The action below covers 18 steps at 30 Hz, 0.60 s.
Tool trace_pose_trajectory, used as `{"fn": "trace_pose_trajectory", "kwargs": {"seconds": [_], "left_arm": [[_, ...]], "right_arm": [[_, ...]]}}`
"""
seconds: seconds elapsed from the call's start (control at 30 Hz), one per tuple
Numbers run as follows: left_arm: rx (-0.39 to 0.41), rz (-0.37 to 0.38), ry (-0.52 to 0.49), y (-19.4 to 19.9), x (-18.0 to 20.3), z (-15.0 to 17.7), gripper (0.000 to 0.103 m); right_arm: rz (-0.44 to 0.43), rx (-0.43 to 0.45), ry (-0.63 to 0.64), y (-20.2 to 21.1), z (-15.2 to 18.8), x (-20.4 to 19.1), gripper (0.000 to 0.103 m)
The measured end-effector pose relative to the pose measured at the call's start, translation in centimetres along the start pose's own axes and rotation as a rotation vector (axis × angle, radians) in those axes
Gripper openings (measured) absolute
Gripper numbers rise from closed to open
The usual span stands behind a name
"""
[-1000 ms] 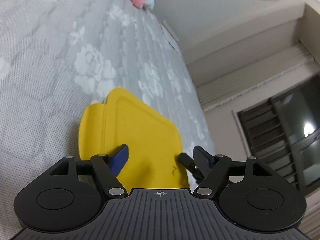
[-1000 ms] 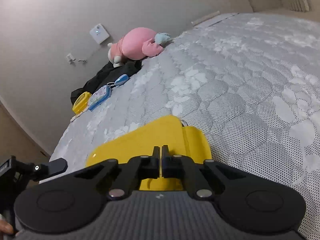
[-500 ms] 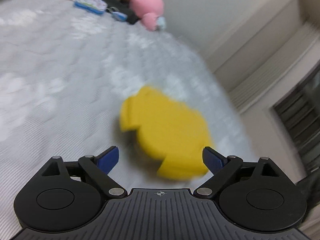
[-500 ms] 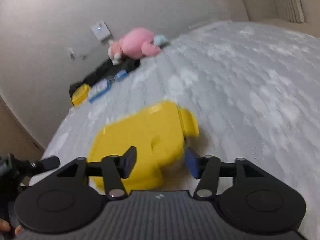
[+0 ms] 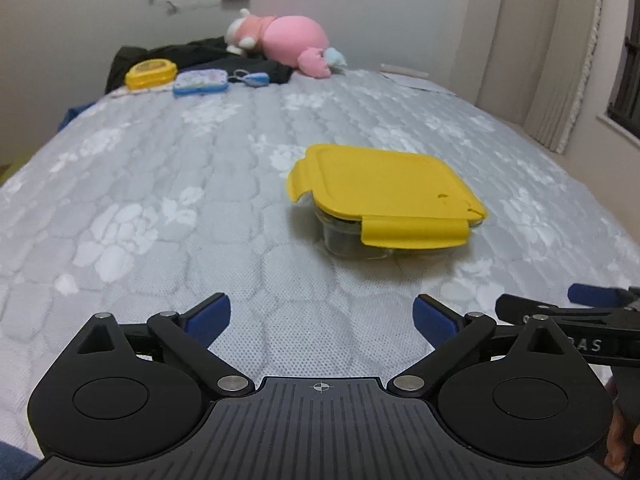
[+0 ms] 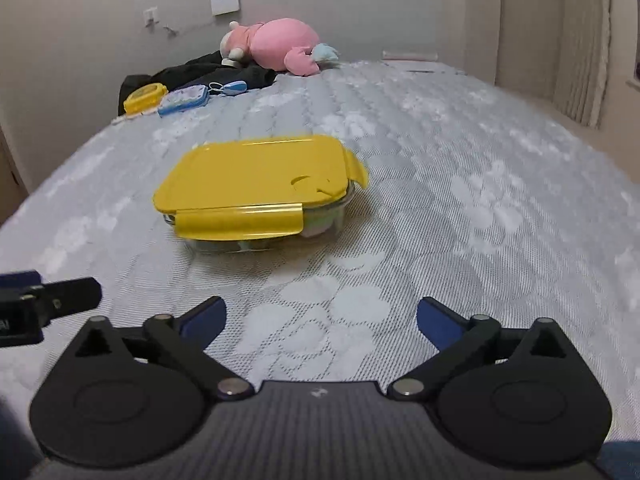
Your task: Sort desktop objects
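The left tongs and right tongs both stand spread wide with nothing between their blue pads, hovering low over the grey quilted mattress, side by side and apart from the box. Ahead of them the glass container sits flat on the bed with its yellow lid on top, side flaps hanging loose. At the far end lie a small yellow box, a blue-rimmed case, dark clothing and a pink plush toy near the wall.
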<state>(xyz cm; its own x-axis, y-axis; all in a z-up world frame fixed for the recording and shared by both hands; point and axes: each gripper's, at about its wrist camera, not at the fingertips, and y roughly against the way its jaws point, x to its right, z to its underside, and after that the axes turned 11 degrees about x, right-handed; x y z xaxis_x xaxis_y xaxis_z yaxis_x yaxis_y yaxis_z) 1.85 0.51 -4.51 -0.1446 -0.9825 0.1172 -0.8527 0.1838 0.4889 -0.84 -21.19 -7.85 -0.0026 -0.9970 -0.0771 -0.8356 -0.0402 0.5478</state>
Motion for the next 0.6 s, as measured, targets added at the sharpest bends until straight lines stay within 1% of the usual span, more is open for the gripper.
{"fn": "trace_pose_trajectory", "kwargs": {"seconds": [0.07,0.13,0.27,0.33,0.47,0.6], "left_arm": [[-0.029,0.003,0.006,-0.8,0.0,0.2,0.101],[-0.056,-0.001,0.023,-1.3,-0.3,0.3,0.101],[-0.059,0.000,0.078,-1.3,-1.1,0.5,0.101],[-0.069,-0.001,0.098,-1.5,-1.4,0.7,0.101],[-0.089,-0.016,0.110,-1.8,-1.5,0.8,0.101],[-0.098,-0.021,0.109,-1.8,-1.5,0.9,0.101]], "right_arm": [[0.012,0.004,0.032,-0.1,0.1,-0.3,0.102],[0.009,0.000,0.024,-0.2,0.1,-0.2,0.102],[0.004,-0.008,0.009,-0.3,0.1,0.0,0.102],[-0.001,-0.004,0.022,-0.5,0.2,-0.2,0.102],[-0.006,-0.005,0.046,-0.5,0.2,-0.7,0.102],[-0.016,-0.012,0.038,-0.5,0.2,-0.6,0.102]]}}
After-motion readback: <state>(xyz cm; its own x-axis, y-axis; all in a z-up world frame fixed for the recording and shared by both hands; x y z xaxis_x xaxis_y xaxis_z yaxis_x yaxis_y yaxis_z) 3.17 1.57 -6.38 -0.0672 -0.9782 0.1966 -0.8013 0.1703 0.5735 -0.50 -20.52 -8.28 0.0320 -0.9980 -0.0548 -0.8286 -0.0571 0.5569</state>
